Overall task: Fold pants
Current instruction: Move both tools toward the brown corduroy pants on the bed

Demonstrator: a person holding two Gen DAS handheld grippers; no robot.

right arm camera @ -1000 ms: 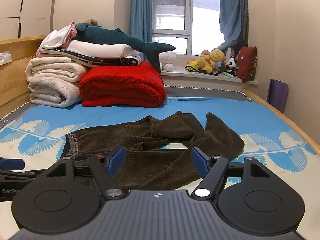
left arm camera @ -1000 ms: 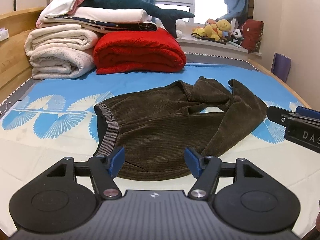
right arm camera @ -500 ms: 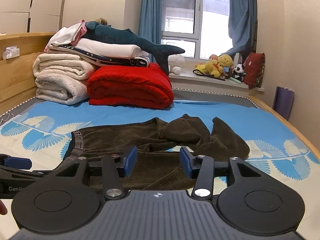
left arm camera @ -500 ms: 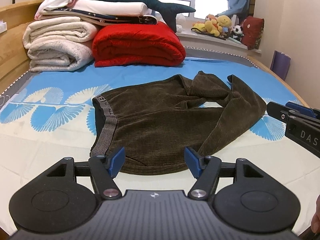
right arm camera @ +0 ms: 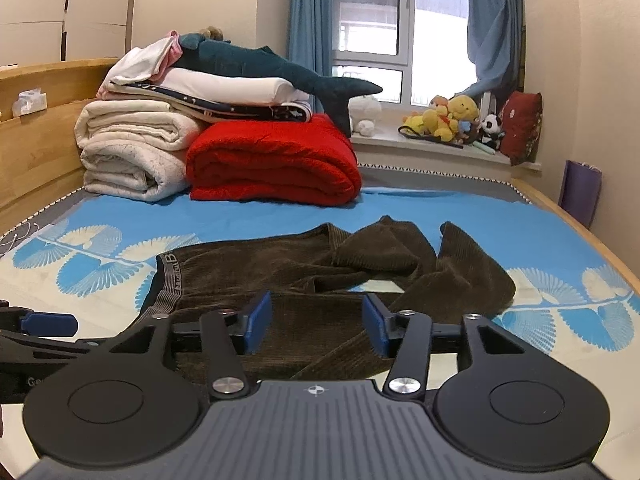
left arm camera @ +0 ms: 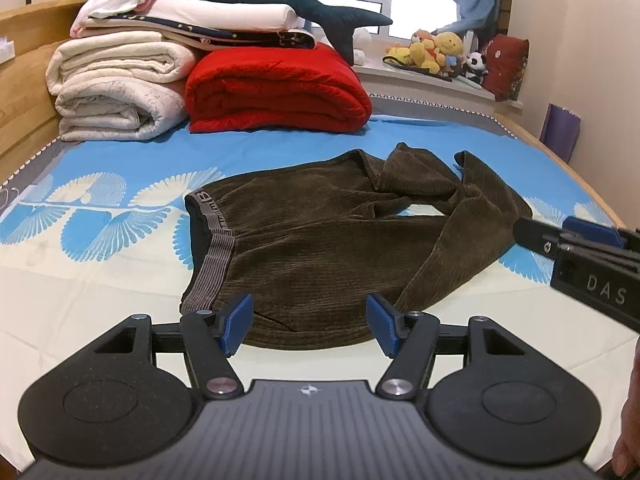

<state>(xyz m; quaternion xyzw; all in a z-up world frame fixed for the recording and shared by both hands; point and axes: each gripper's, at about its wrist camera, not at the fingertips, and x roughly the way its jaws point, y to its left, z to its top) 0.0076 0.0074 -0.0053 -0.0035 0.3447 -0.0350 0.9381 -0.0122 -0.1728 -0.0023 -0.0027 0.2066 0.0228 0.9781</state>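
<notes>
- The pants [left arm camera: 320, 232] are dark olive-brown corduroy with a grey ribbed elastic waistband [left arm camera: 214, 256] bearing lettering; the waistband lies at the left end in both views.
- They lie on the bed sheet [left arm camera: 80, 280], blue and cream with a fan-leaf print, about mid-bed, in front of the folded red blanket [left arm camera: 276, 92] and the rolled cream quilts [left arm camera: 116, 92].
- The seat and upper part lie fairly flat; the legs are bunched and doubled over toward the right, and a patch of sheet shows through a gap between the folds.
- A blue shark plush [left arm camera: 276, 0] rests on the stacked bedding, and stuffed toys [left arm camera: 436, 50] sit on the windowsill.
- The left gripper [left arm camera: 307, 322] hovers just over the near hem of the pants, its jaws apart and easing inward, nothing pressed between the blue pads.
- The right gripper [right arm camera: 317, 322] sits low over the near edge of the pants; its jaws are spreading, with cloth seen behind the gap but not pinched.
- Against the picture a second ago, the right jaws stand narrower than they did then, having pinched in halfway and partly reopened.
- The pants lie as they did a second ago, and the left gripper's view of them has shifted only slightly.
- The right gripper's tip [left arm camera: 576, 240] shows at the right edge of the left view, beside the leg end, much as before.
</notes>
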